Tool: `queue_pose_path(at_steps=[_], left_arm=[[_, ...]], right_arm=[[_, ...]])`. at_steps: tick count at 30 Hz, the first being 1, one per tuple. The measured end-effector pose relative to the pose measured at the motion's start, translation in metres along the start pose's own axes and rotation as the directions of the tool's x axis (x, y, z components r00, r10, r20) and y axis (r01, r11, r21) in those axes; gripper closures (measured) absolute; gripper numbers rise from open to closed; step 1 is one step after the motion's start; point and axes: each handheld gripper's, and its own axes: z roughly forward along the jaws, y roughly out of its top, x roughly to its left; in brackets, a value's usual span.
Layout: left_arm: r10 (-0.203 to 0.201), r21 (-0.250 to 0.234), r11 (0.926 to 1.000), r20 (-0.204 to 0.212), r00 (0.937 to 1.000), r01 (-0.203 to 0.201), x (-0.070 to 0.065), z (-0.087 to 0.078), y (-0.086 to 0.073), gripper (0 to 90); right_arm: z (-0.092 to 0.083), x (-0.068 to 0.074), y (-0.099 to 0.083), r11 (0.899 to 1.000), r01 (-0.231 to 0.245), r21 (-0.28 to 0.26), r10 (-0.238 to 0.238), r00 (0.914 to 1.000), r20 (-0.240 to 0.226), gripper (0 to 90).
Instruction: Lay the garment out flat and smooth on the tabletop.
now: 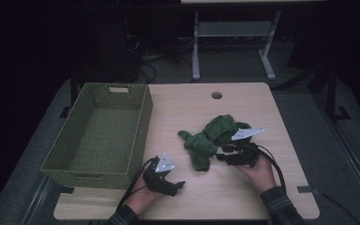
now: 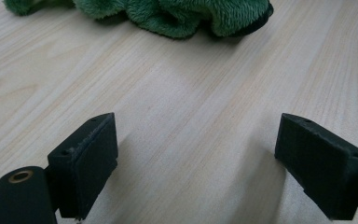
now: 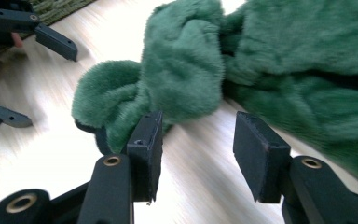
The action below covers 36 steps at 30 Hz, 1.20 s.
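Dim room swallows the counter's (image 1: pixel 225 187) far surroundings; my right claw (image 3: pixel 193 140), half spread, empty, nears the green plush (image 3: pixel 261 70); left claw (image 2: pixel 196 163) spread wide.

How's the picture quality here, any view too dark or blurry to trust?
High view: dim and underexposed, surroundings nearly black, yet the green plush cloth and woven basket remain readable. Left gripper view: bright and evenly lit, wood grain sharp, soft shadows under the fingers. Right gripper view: bright but smeared across the table; cloth edges soft.
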Motion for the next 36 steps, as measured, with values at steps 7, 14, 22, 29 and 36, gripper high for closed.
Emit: queue_pose_path(at_steps=[7, 14, 22, 29, 36], left_arm=[[0.002, -0.001, 1.0, 0.002, 1.0, -0.002, 0.0, 0.0, 0.0, 12.4], [0.001, 0.0, 1.0, 0.003, 1.0, -0.001, 0.0, 0.0, 0.0, 12.4], [0.005, 0.0, 1.0, 0.001, 1.0, -0.005, 0.0, 0.0, 0.0, 12.4], [0.005, 0.0, 1.0, 0.001, 1.0, -0.005, 0.0, 0.0, 0.0, 12.4], [-0.005, -0.008, 1.0, 0.003, 1.0, 0.005, 0.0, 0.001, 0.0, 12.4]], right_arm=[[0.017, 0.007, 0.002, 1.0, -0.015, 0.015, 0.015, 0.9997, -0.017, 57.7], [0.015, 0.007, 0.003, 1.0, 0.014, 0.012, -0.014, 0.9997, -0.02, 86.4], [0.005, 0.011, 0.009, 0.999, 0.042, -0.031, -0.043, 0.9987, -0.026, 89.9], [-0.004, 0.014, 0.027, 0.995, 0.07, -0.068, -0.071, 0.9973, -0.017, 90.0], [-0.001, 0.014, 0.054, 0.99, 0.099, -0.102, -0.1, 0.995, -0.006, 90.0]])
